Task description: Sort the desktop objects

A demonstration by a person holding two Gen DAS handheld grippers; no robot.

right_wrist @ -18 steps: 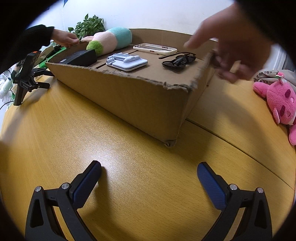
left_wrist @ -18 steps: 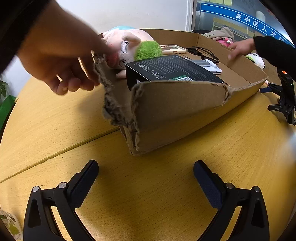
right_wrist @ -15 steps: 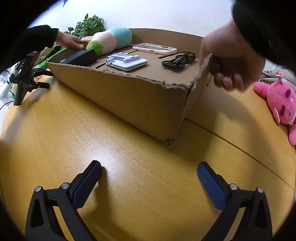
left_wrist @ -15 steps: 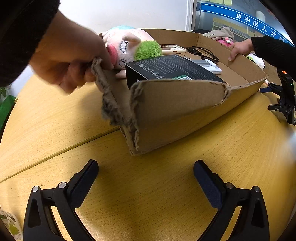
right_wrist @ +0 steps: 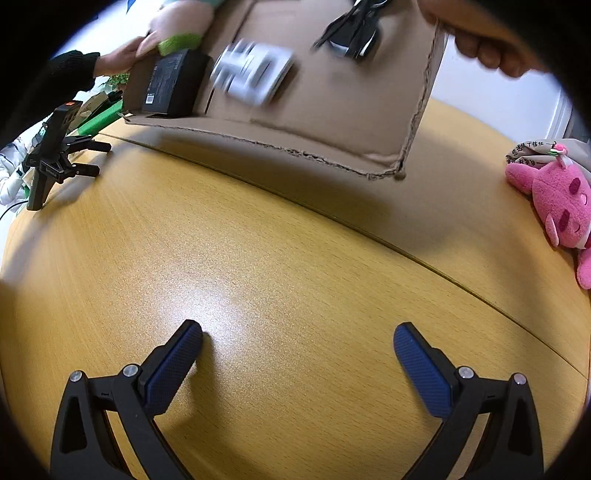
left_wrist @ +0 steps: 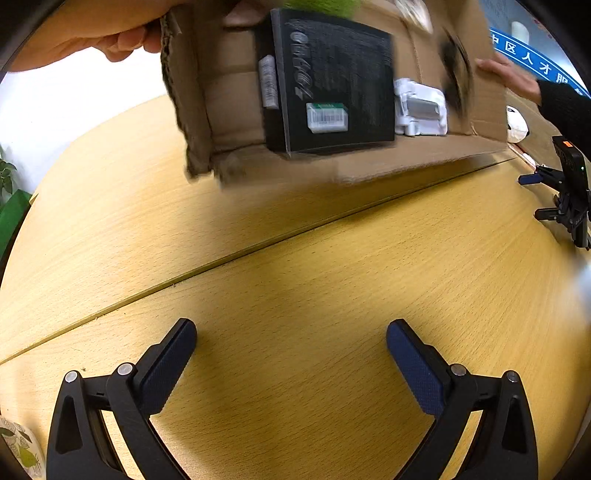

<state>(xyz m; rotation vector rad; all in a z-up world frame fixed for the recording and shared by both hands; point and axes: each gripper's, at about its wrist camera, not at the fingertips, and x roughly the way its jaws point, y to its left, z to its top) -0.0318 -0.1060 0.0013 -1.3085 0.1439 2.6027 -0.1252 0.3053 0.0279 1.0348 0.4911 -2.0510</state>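
Two bare hands hold a cardboard tray [left_wrist: 229, 103] [right_wrist: 332, 122] tipped steeply toward me above the wooden table [left_wrist: 295, 277]. Inside it a black box [left_wrist: 332, 85] [right_wrist: 173, 85], a white folding stand [left_wrist: 421, 107] [right_wrist: 255, 74] and dark sunglasses [left_wrist: 456, 74] [right_wrist: 354, 33] slide down, blurred. A plush toy with a green tuft [right_wrist: 181, 40] sits at the tray's far end. My left gripper [left_wrist: 291, 354] and right gripper [right_wrist: 297, 354] are both open and empty, low over the table, well short of the tray.
A phone on a small black tripod [left_wrist: 569, 192] [right_wrist: 51, 155] stands on the table to one side. A pink plush toy [right_wrist: 557, 206] lies at the right edge in the right wrist view. A green object [right_wrist: 99, 118] lies behind the tripod.
The hands have gripped the tray's corners, lifted it off the table and tipped it toward me. The objects inside are sliding down. Both grippers have stayed put.
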